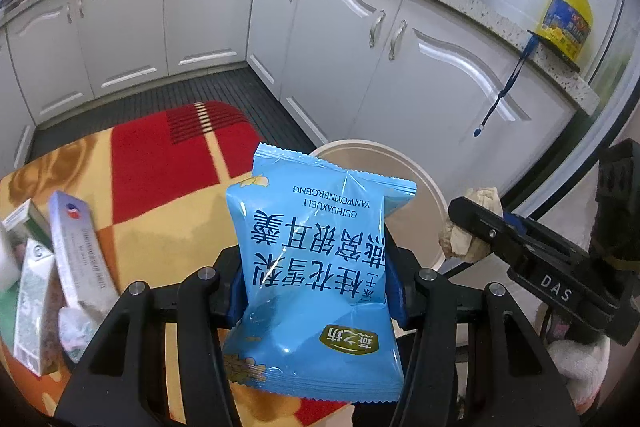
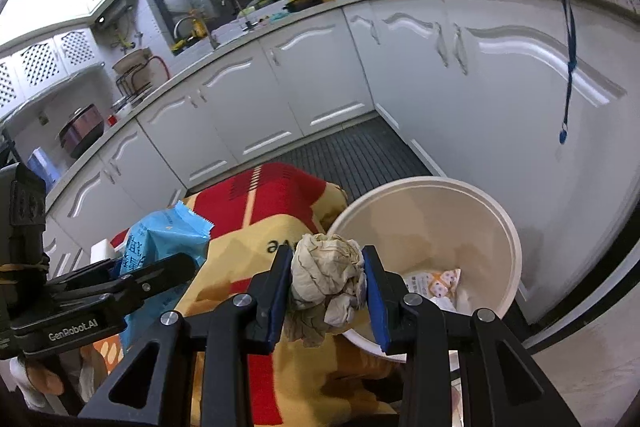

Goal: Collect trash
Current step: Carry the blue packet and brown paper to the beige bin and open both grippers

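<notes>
My left gripper [image 1: 316,291] is shut on a light blue snack packet [image 1: 316,251], held upright over the edge of the patterned cloth. Behind the packet shows the rim of a cream waste bin [image 1: 424,183]. My right gripper [image 2: 328,287] is shut on a crumpled beige paper wad [image 2: 326,269], just left of the waste bin [image 2: 500,223]. Inside the bin lies a white wrapper with orange marks [image 2: 434,285]. In the left wrist view the right gripper [image 1: 476,231] holds the paper wad [image 1: 466,241] beside the bin. The right wrist view shows the left gripper [image 2: 168,267] with the blue packet [image 2: 160,239].
A red and yellow patterned cloth [image 1: 160,163] covers the table, with several small cartons [image 1: 76,247] at its left. White kitchen cabinets [image 1: 340,39] wrap around behind, and a blue cord [image 2: 568,47] hangs from the counter. A dark ribbed floor mat [image 2: 352,147] lies below.
</notes>
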The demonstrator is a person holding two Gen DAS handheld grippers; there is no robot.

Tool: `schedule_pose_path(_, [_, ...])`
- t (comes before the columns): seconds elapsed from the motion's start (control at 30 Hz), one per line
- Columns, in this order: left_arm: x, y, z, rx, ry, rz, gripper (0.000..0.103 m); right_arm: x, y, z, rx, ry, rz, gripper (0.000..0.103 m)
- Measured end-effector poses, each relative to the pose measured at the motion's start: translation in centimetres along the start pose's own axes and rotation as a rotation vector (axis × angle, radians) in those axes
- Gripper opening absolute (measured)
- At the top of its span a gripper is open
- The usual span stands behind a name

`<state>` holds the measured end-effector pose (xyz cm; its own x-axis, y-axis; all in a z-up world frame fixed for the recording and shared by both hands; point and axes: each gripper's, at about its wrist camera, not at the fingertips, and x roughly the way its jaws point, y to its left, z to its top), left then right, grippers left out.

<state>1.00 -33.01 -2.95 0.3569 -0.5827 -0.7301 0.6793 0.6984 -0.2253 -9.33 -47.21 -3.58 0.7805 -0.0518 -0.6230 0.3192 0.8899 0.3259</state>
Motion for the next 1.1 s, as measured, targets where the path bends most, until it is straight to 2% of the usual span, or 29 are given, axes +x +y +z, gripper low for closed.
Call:
schedule_pose_path(0.4, [2.8, -1.5, 0.9, 0.010, 0.004, 0.014, 0.052, 0.6, -1.6, -0.1, 0.013, 0.016, -0.029, 0.033])
schedule_pose_path(0.6, [4.2, -1.9, 1.4, -0.009, 0.024, -0.017, 0.053, 1.9, -2.7, -0.2, 0.030, 0.038, -0.043, 0.033])
schedule_pose_path(0.73, [5.4, -2.2, 1.5, -0.023, 0.046, -0.051, 0.056, 2.9, -3.8, -0.4, 0.052, 0.057, -0.055, 0.033])
schedule_pose_path(0.87, [6.7, -2.5, 1.6, -0.027, 0.058, -0.049, 0.061, 4.2, -5.1, -0.8, 0.078, 0.083, -0.072, 0.033])
schedule_pose_path(0.93, [7.5, -2.2, 1.6, -0.035, 0.071, -0.051, 0.062, 4.8, -5.5, -0.8, 0.074, 0.086, -0.099, 0.044])
schedule_pose_path(0.97, [7.8, -2.1, 1.7, -0.038, 0.078, -0.054, 0.062, 5.0, -5.7, -0.8, 0.068, 0.082, -0.112, 0.054])
schedule_pose_path(1.0, [8.0, -2.0, 1.6, -0.040, 0.084, -0.057, 0.062, 5.2, -5.8, -0.8, 0.062, 0.079, -0.130, 0.058])
schedule_pose_path(1.1, [8.1, -1.6, 1.5, -0.037, 0.080, -0.043, 0.064, 5.5, -6.2, -0.9, 0.049, 0.088, -0.156, 0.058])
